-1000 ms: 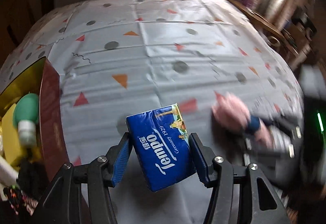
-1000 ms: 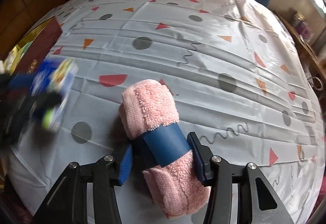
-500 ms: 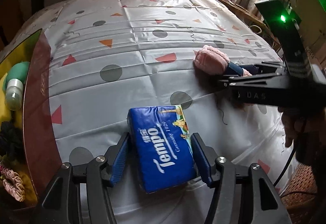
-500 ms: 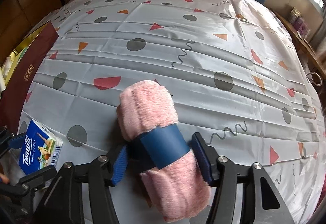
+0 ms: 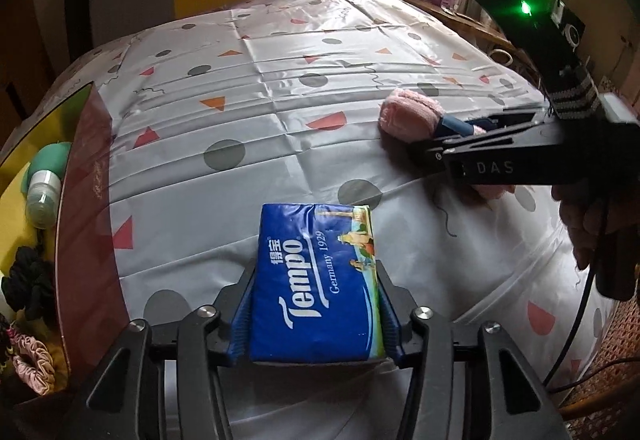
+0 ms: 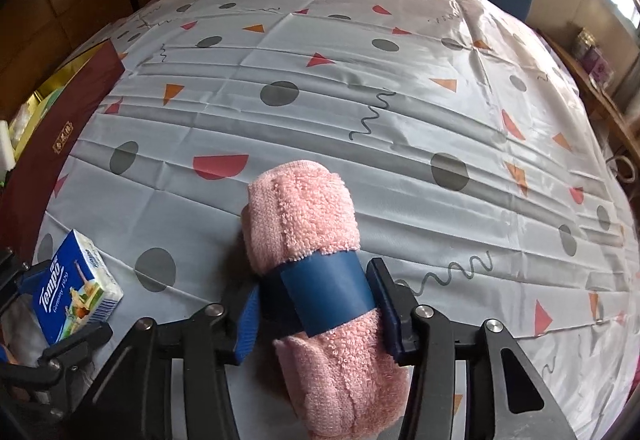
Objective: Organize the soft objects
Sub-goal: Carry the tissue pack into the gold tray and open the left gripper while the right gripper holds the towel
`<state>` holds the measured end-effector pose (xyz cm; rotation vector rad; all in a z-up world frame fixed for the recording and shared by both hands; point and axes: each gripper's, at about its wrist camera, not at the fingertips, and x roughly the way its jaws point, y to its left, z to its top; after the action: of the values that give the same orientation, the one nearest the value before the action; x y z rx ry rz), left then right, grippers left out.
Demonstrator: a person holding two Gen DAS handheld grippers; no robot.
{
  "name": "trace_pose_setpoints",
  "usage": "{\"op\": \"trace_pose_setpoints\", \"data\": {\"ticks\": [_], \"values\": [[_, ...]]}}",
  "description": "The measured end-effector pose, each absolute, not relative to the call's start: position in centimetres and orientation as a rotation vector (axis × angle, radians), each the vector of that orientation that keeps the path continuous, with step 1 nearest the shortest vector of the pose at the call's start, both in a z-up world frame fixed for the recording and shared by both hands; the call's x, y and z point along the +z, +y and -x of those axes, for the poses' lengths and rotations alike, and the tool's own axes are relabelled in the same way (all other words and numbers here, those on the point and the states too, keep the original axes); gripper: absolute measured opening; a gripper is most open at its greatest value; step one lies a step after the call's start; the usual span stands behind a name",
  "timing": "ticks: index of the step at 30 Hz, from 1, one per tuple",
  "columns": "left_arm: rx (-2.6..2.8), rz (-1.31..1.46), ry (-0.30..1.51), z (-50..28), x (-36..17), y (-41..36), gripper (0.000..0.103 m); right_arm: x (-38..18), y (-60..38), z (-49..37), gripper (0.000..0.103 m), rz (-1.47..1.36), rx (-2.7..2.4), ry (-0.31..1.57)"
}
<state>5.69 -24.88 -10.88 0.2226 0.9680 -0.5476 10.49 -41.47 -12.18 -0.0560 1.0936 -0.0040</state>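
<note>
The left gripper is closing on the tissue pack. At two o'clock, the right gripper has the pink towel.

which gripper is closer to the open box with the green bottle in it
Left. The left gripper, closing on the tissue pack, sits beside the box. The right gripper, closing around the pink towel roll, is further along the table.

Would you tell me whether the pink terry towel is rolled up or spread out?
Rolled up: the pink terry towel is a tight cylinder lying on the patterned tablecloth, bound around its middle by a dark blue band.
</note>
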Motion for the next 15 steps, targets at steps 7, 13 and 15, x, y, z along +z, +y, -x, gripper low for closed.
{"op": "trace_pose_setpoints", "data": {"ticks": [7, 13, 15], "values": [[-0.55, -0.189, 0.947, -4.9, -8.9, -24.0, 0.052, -12.3, -41.6, -10.2, 0.052, 0.037, 0.007, 1.083], [-0.54, -0.182, 0.868, -3.7, -5.5, -22.8, 0.052, -12.3, -41.2, -9.7, 0.051, 0.079, 0.001, 1.064], [-0.545, -0.159, 0.852, -3.5, -4.3, -22.3, 0.052, -12.4, -40.9, -9.6, 0.051, 0.088, -0.001, 1.058]]}}
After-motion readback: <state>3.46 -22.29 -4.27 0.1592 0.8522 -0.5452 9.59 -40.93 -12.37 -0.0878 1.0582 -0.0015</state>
